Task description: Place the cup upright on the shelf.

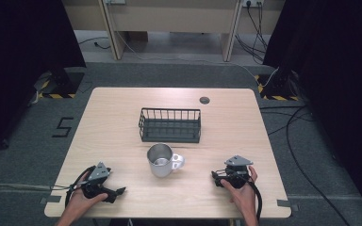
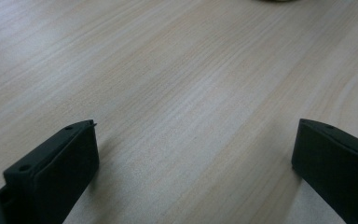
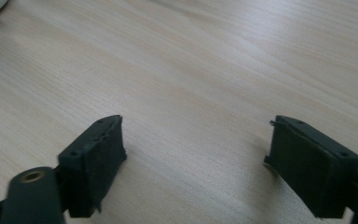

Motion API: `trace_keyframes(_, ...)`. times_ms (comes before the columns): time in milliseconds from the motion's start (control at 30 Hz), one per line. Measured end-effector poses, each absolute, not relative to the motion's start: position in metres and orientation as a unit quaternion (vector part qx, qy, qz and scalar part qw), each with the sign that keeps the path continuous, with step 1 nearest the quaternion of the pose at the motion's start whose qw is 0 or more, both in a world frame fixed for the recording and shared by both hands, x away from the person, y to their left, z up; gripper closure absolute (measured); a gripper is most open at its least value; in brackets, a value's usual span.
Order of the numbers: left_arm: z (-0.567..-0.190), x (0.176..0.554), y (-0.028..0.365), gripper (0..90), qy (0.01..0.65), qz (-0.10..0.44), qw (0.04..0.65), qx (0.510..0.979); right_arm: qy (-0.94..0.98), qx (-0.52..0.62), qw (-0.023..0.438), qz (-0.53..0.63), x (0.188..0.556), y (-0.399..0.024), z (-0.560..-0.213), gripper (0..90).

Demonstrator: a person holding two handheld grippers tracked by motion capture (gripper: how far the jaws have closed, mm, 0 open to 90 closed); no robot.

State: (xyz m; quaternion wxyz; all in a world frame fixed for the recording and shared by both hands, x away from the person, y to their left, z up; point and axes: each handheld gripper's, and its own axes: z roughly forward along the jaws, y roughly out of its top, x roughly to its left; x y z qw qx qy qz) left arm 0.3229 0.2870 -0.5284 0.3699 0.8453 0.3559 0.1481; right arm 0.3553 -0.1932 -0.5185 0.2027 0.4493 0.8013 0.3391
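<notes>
Steel mug (image 1: 160, 160) at table (image 1: 122, 122) ctr, handle to 3 o'clock, wire basket (image 1: 170, 125) just beyond at 12; left gripper (image 1: 118, 192) at 8 & right gripper (image 1: 215, 177) at 4, both jaws wide, empty; prob. best approach: via handle side, grip square.

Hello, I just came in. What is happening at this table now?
A person sits at a wooden table with a gripper in each hand. The left gripper and the right gripper both rest near the front edge, jaws open and holding nothing. Between them stands a metal mug, handle toward the right gripper. Behind it sits an empty dark wire basket. Nothing is being handled yet.
</notes>
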Motion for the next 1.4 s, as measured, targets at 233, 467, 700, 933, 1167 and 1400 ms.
trace_keyframes(233, -0.528, 0.323, 0.287, 0.0, 0.356, 0.148, 0.37, 0.845, 0.797, 0.437, 0.207, 0.362, 0.352, -0.191, -0.514, 16.2)
trace_keyframes(467, -0.528, 0.323, 0.287, 0.0, 0.356, 0.148, 0.37, 0.845, 0.787, 0.412, 0.207, 0.409, 0.345, -0.184, -0.5, 15.4)
trace_keyframes(700, -0.528, 0.323, 0.287, 0.0, 0.356, 0.148, 0.37, 0.845, 0.785, 0.387, 0.204, 0.439, 0.339, -0.172, -0.488, 15.3)
trace_keyframes(933, -0.528, 0.323, 0.287, 0.0, 0.356, 0.148, 0.37, 0.845, 0.784, 0.354, 0.202, 0.468, 0.334, -0.153, -0.475, 15.3)
trace_keyframes(1167, -0.528, 0.323, 0.287, 0.0, 0.356, 0.148, 0.37, 0.845, 0.783, 0.318, 0.192, 0.499, 0.331, -0.131, -0.464, 15.2)
trace_keyframes(1400, -0.528, 0.323, 0.287, 0.0, 0.356, 0.148, 0.37, 0.845, 0.79, 0.283, 0.179, 0.514, 0.335, -0.104, -0.459, 15.1)
